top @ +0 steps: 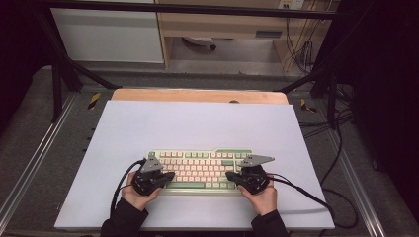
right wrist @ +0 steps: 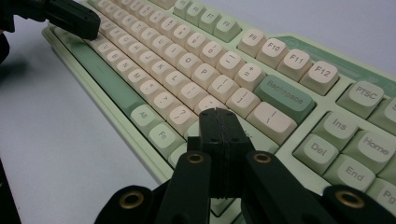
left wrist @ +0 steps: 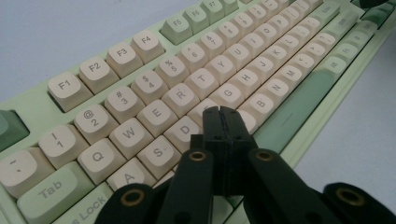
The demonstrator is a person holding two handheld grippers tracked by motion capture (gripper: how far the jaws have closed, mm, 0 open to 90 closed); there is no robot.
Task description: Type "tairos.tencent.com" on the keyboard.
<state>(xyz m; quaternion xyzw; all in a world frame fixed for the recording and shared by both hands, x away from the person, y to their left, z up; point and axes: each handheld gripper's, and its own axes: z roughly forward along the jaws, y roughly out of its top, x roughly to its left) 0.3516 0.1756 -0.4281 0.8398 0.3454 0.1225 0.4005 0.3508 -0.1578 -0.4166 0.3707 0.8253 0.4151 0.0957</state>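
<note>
Both tools pinched fully closed and empty, the left tool (top: pixel 170 175) and right tool (top: pixel 229 175) poise over the keyboard (top: pixel 200 170), its long axis running nine-to-three on the bench (top: pixel 197 123).

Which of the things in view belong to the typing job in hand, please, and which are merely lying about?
In the job:
keyboard
left gripper, jaws closed, over the left-hand letter keys
right gripper, jaws closed, over the keys below Backspace

Lying about:
white mat under the keyboard
wooden table edge
floor cables
</note>
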